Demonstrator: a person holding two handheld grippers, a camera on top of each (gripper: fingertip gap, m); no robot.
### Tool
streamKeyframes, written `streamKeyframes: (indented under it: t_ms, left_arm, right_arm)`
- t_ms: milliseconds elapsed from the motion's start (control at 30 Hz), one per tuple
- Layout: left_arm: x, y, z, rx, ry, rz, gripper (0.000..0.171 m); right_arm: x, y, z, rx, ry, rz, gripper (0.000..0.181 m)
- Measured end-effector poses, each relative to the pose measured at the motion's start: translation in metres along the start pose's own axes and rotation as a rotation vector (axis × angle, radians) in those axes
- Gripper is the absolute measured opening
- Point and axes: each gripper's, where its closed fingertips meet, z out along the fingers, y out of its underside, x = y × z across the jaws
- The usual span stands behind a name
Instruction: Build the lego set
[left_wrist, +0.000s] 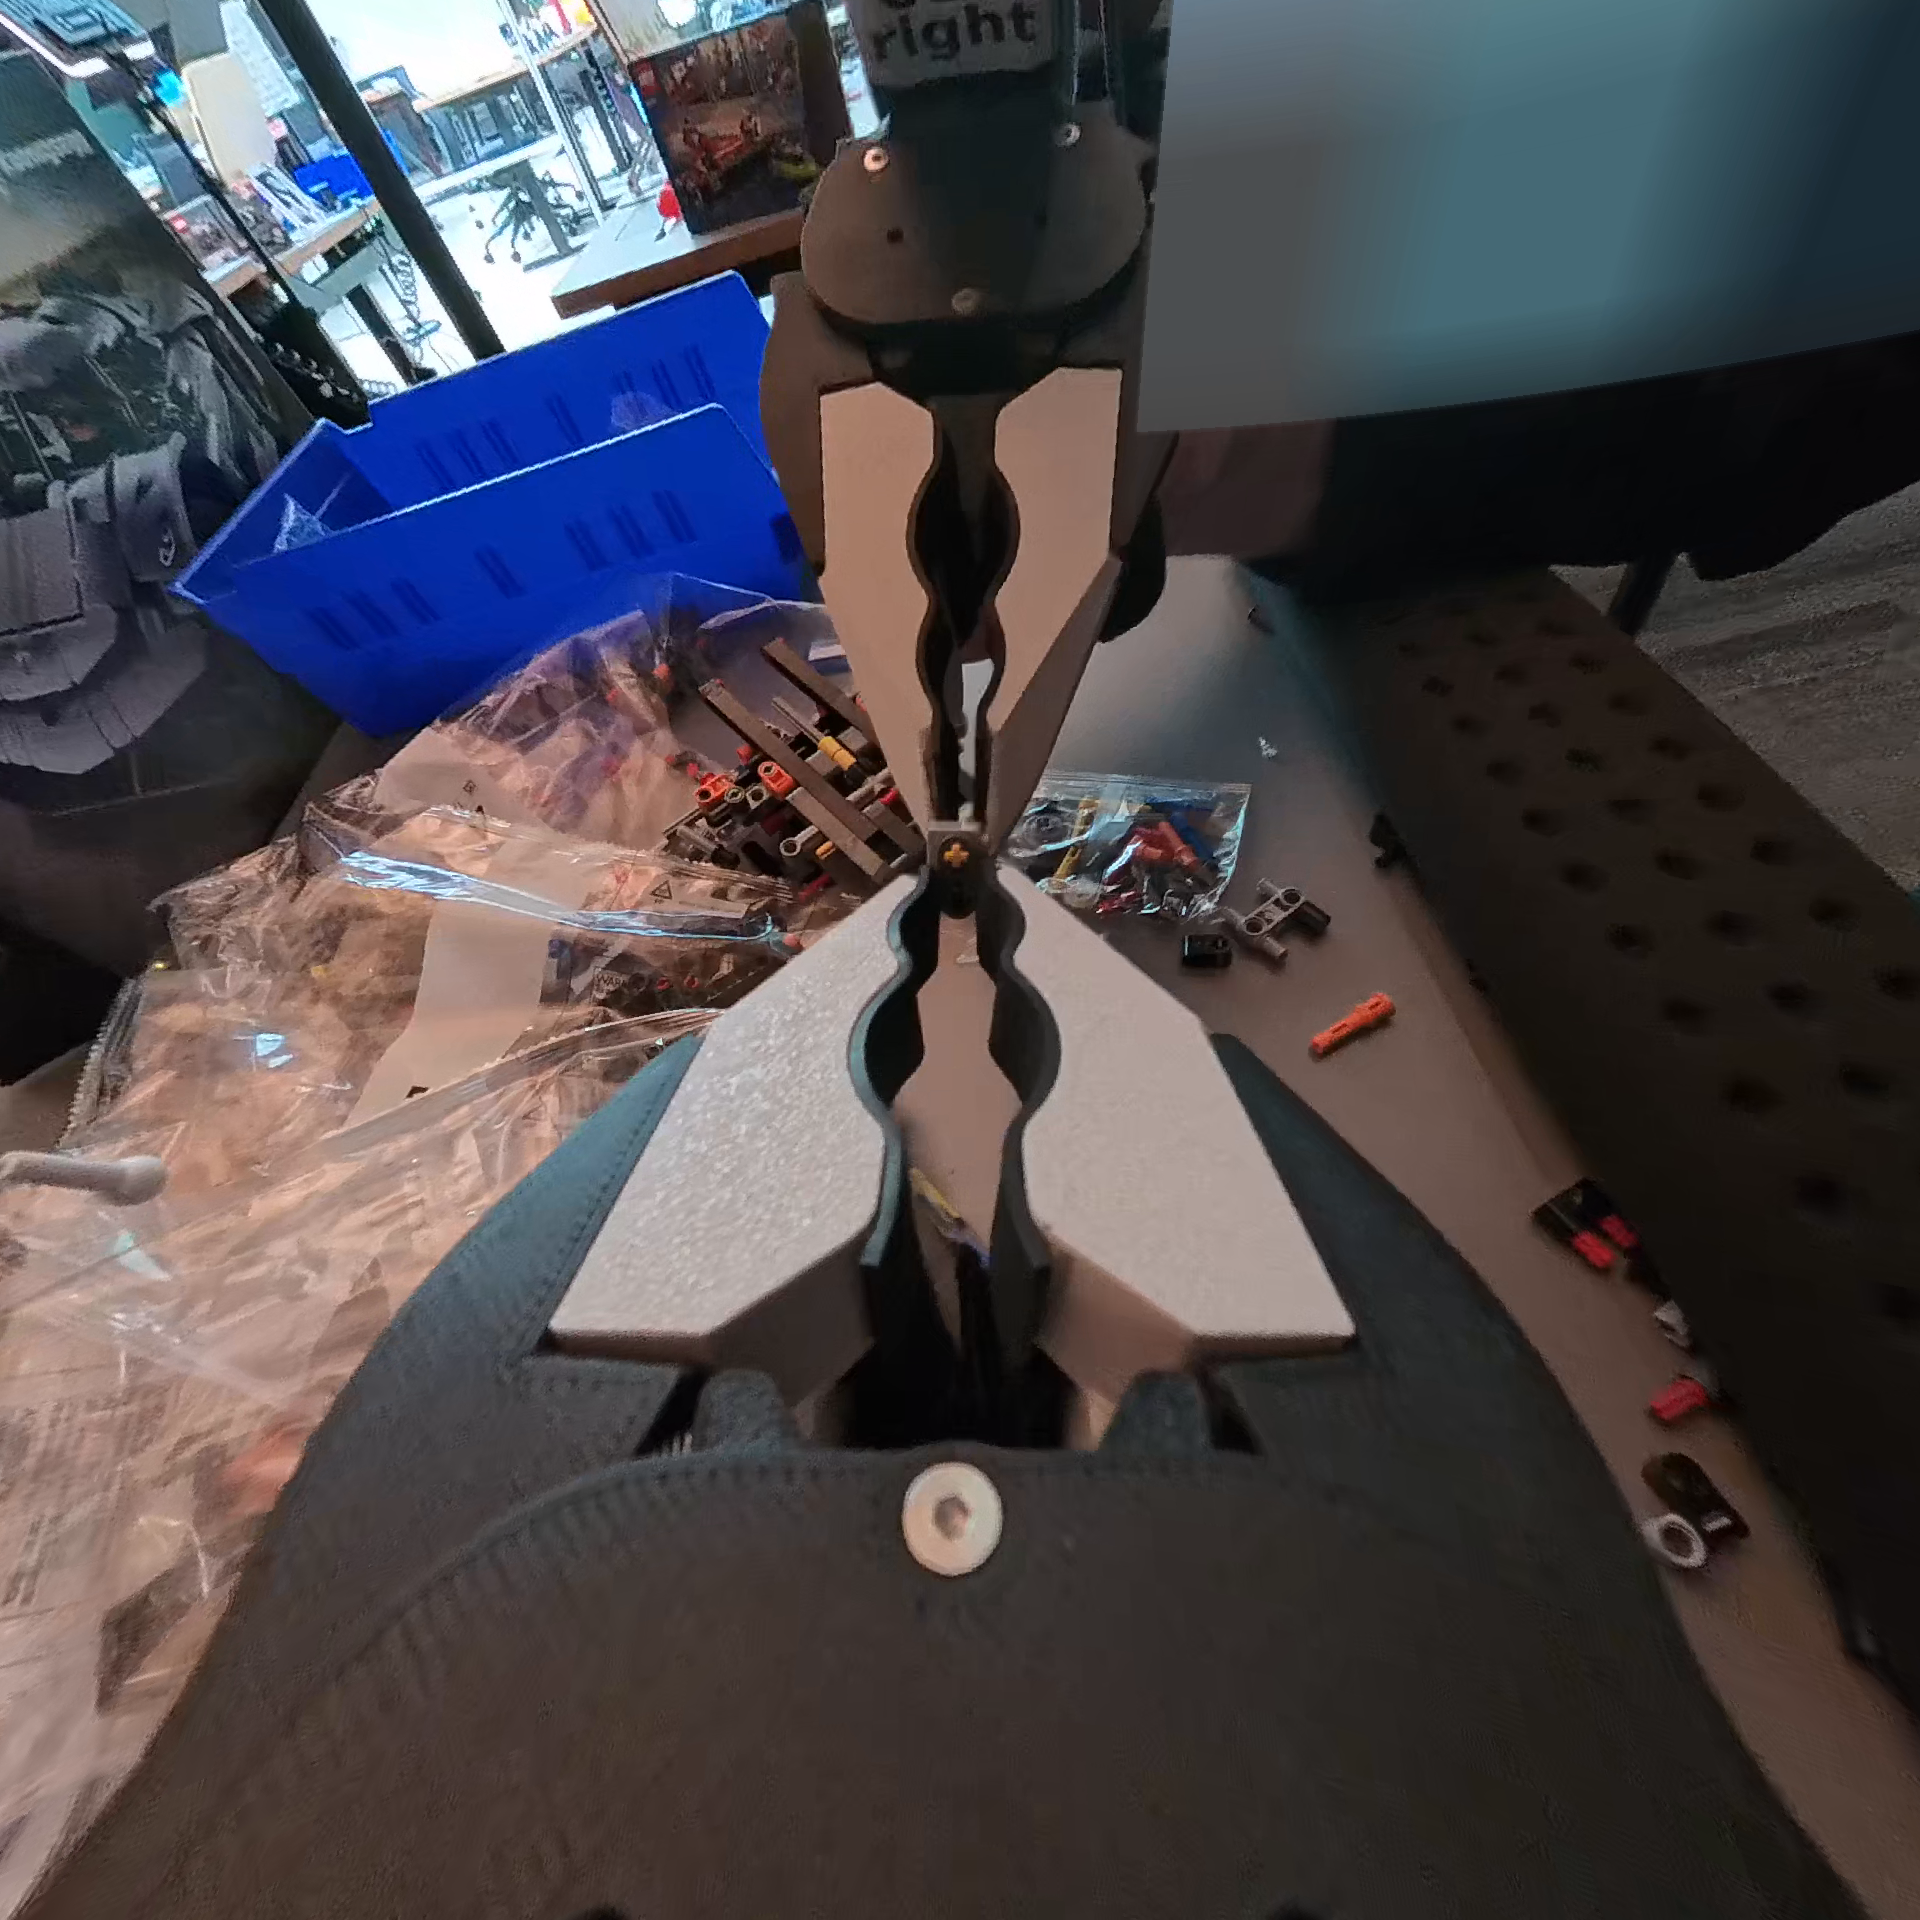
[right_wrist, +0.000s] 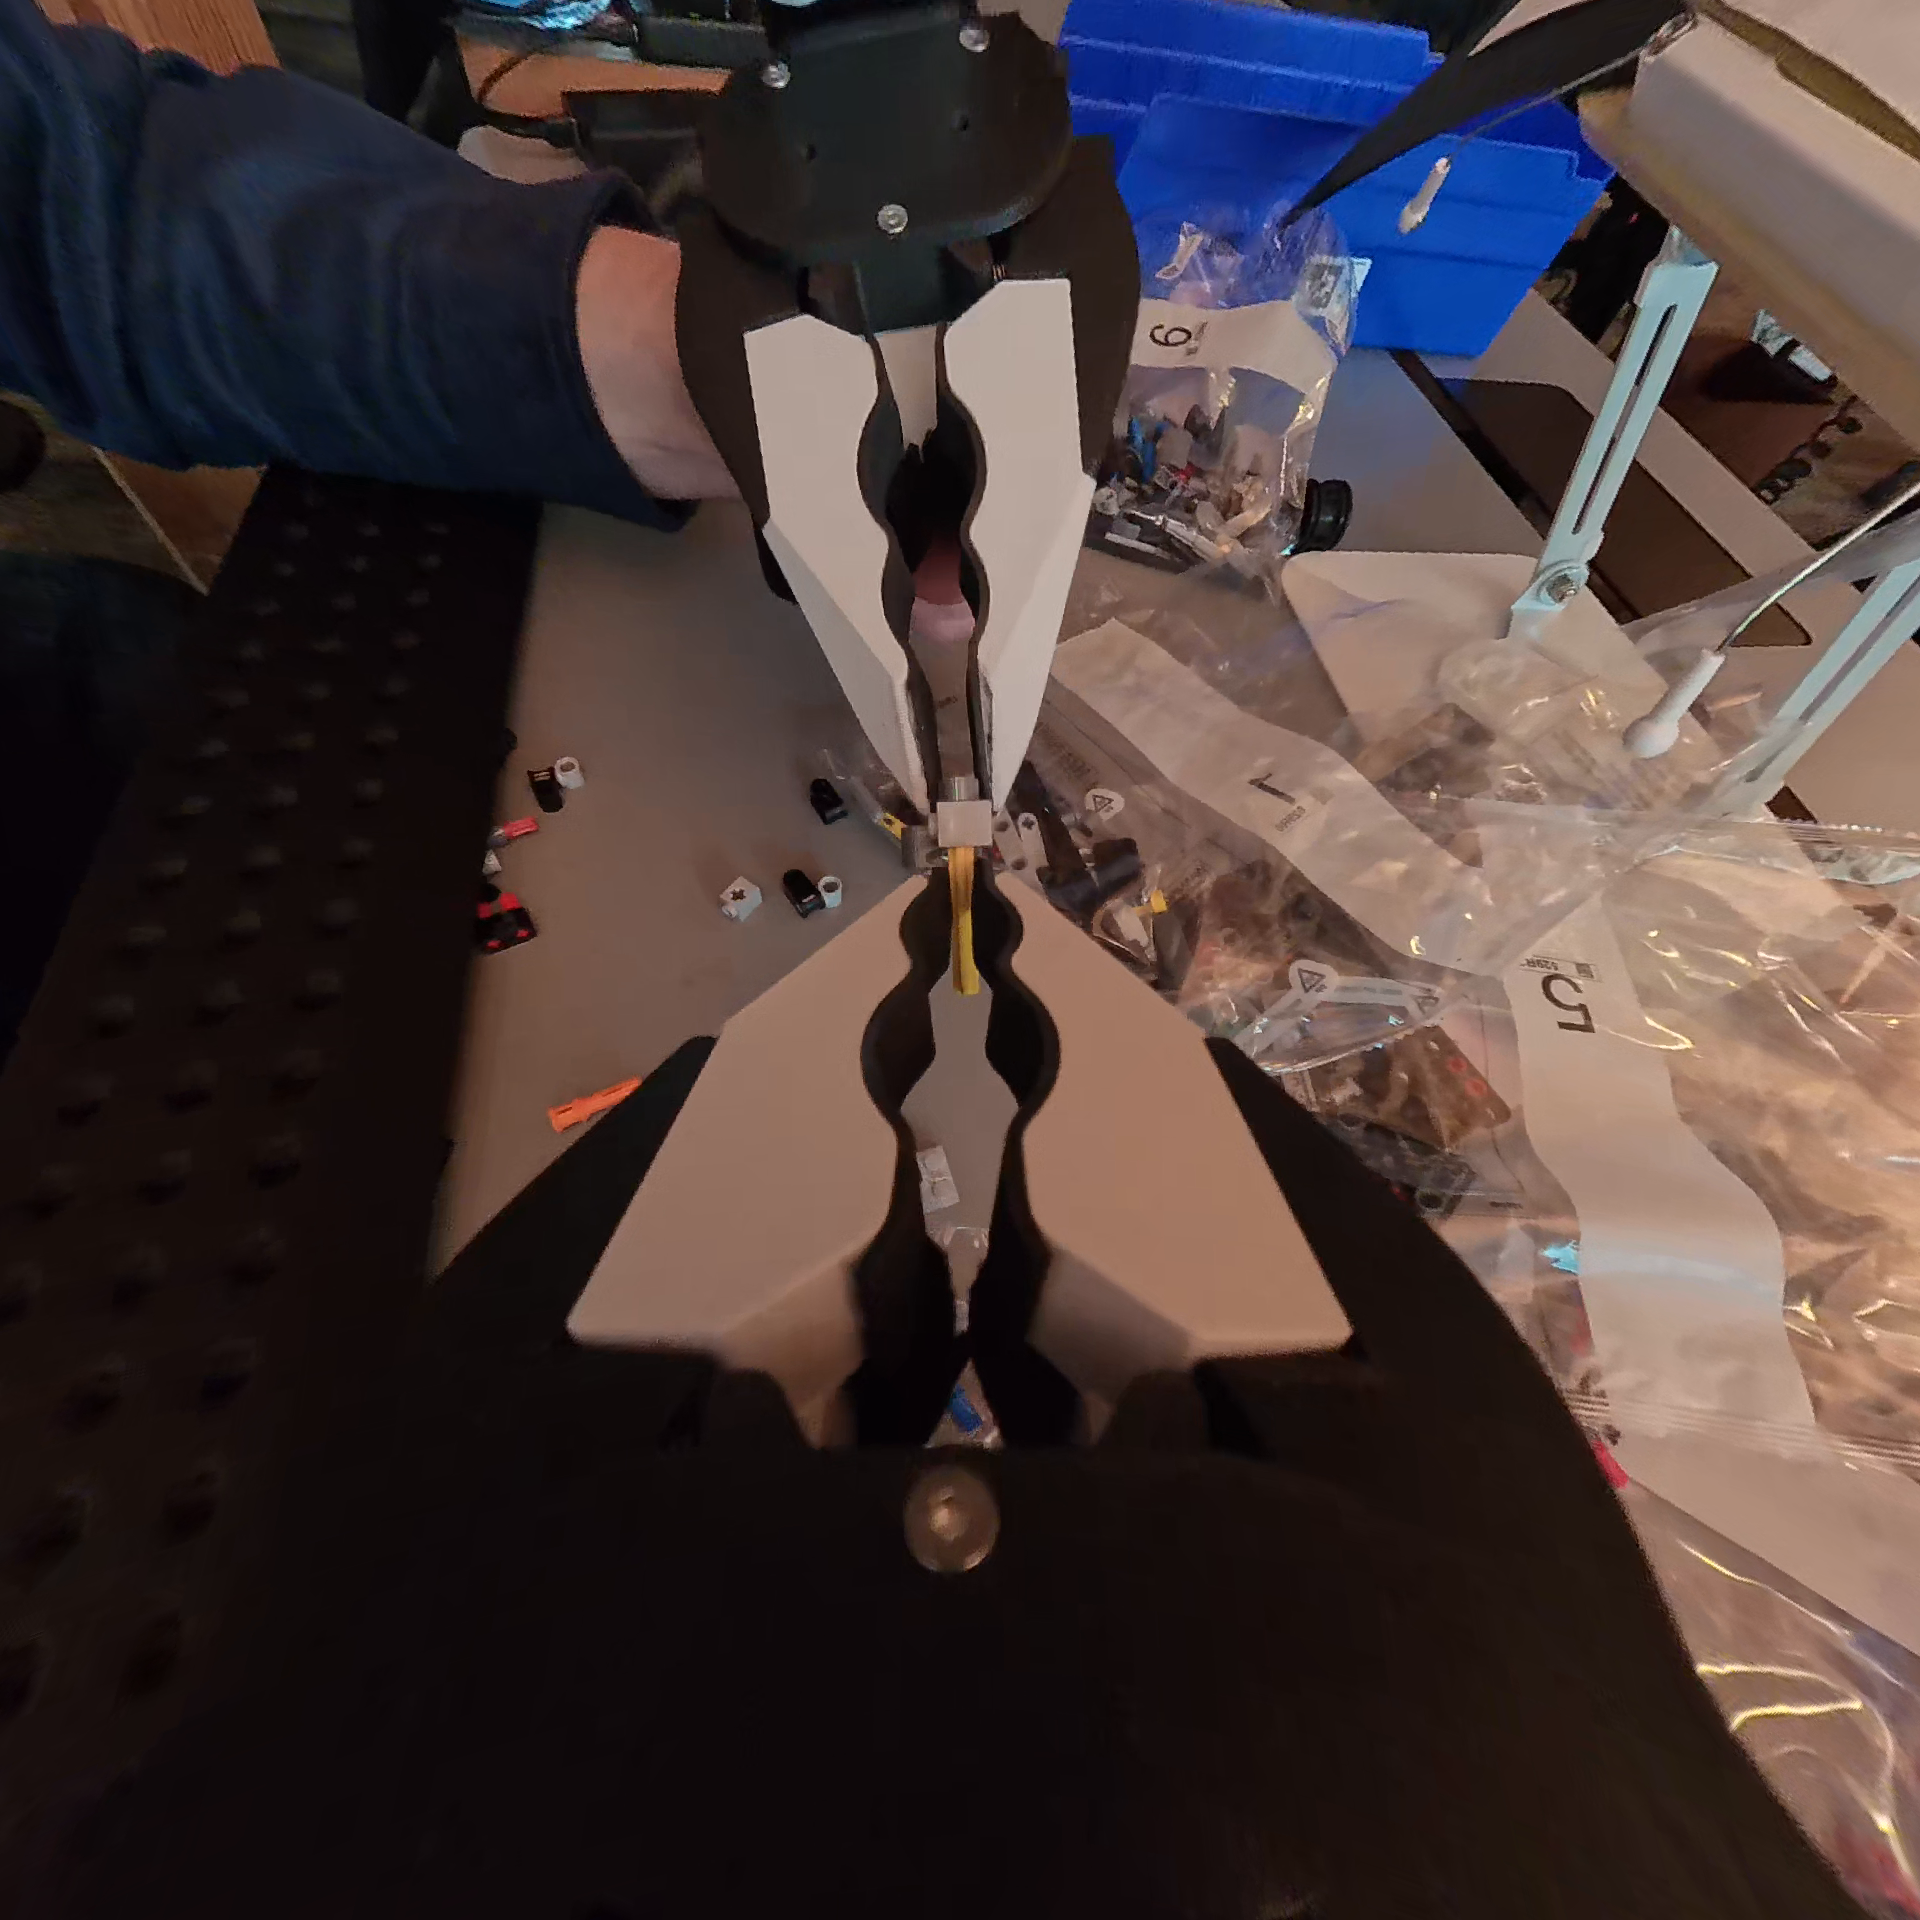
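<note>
Two grippers meet tip to tip above a grey table (left_wrist: 1195, 665): the left gripper (left_wrist: 957, 891) fingers clamp a small grey Lego block (right_wrist: 958, 823), the right gripper (right_wrist: 961, 891) fingers pinch the yellow Lego axle (right_wrist: 964, 920) entering it

Big blurred patch (left_wrist: 1538, 208) top right of left wrist view; bagged pieces (right_wrist: 1351, 1101) too small to ID.

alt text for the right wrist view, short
The right hand-held gripper grips a yellow axle whose tip meets a grey lego piece held by the left hand-held gripper, above a table strewn with plastic bags.
</note>
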Motion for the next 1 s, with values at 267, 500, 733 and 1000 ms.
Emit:
streamKeyframes:
  t_ms: [267, 500, 733, 1000]
  left_arm:
    - [0.005, -0.005, -0.003, 0.025, 0.029, -0.011, 0.005]
    - [-0.019, -0.023, -0.039, 0.167, -0.043, -0.088, 0.005]
    - [-0.008, 0.002, -0.016, 0.045, 0.019, -0.073, 0.005]
    - [-0.001, 0.025, 0.002, -0.044, 0.053, -0.08, 0.005]
  right_arm:
    - [-0.004, 0.002, -0.001, -0.016, -0.013, -0.027, 0.002]
    - [0.01, 0.023, -0.003, -0.102, 0.053, -0.027, 0.001]
    - [0.002, 0.029, -0.002, -0.1, -0.016, 0.006, 0.001]
    - [-0.01, 0.045, 0.01, -0.179, -0.089, 0.021, 0.001]
